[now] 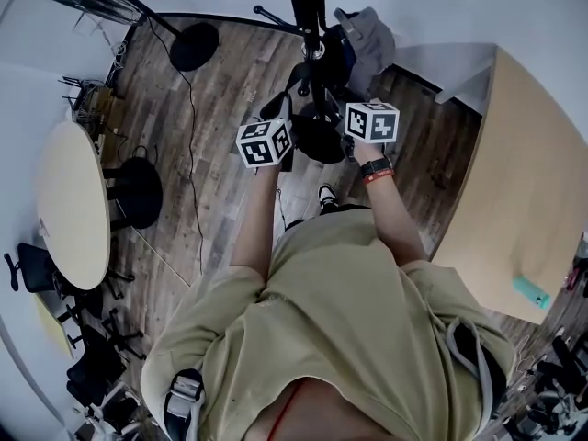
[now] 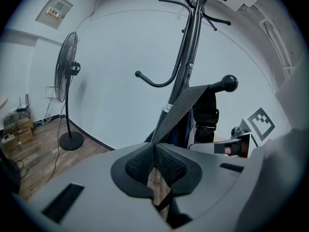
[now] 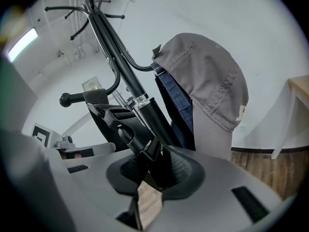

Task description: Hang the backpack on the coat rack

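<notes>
At the coat rack (image 2: 185, 62), left tool (image 2: 154, 151) clenches the black backpack's (image 2: 208, 111) grey strap (image 2: 181, 108); right tool (image 3: 149, 166), its fitting (image 3: 133, 139).

We're in an office-style workroom here: white walls, a wood-plank floor (image 1: 230, 72), and a round pale table (image 1: 69, 205) with black office chairs (image 1: 32, 266) beside it. A pedestal fan (image 2: 67, 76) stands by the wall near a coat rack (image 2: 186, 57). There's a light wooden desk (image 1: 524, 173), and cables and boxes (image 2: 14, 124) along the skirting.
</notes>
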